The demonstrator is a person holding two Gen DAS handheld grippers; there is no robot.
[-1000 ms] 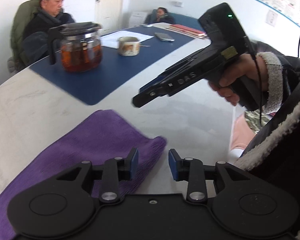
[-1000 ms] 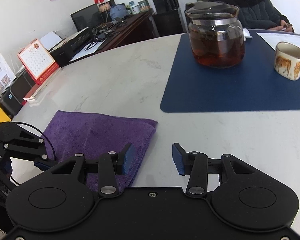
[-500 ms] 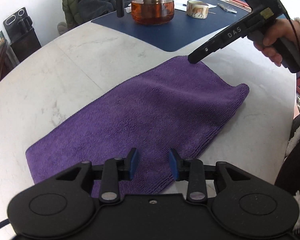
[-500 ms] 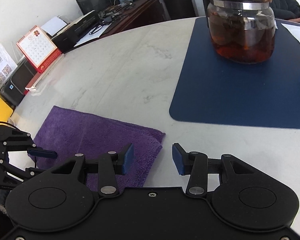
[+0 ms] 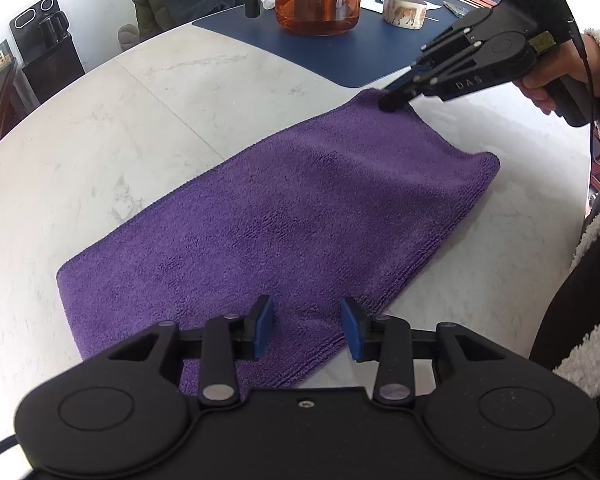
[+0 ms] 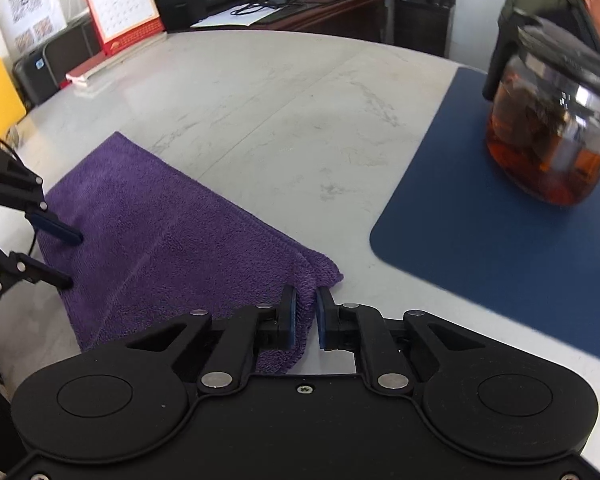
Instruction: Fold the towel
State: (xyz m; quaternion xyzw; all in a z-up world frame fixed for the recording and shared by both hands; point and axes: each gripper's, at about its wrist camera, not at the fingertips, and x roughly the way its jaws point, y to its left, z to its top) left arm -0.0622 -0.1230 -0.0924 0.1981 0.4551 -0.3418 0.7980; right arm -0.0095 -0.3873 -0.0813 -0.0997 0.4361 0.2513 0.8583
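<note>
Now a white marble table (image 5: 148,128) is carrying a purple towel (image 5: 300,216), which is lying flat and folded over near its front edge. Behind it, a glass teapot (image 6: 552,136) is sitting on a blue mat (image 6: 480,240). At the towel's far corner the right gripper (image 6: 305,316) is pinching the cloth with its pads pressed together. Over the near edge the left gripper (image 5: 307,328) is opening, its jaws spread above the towel and gripping nothing.
</note>
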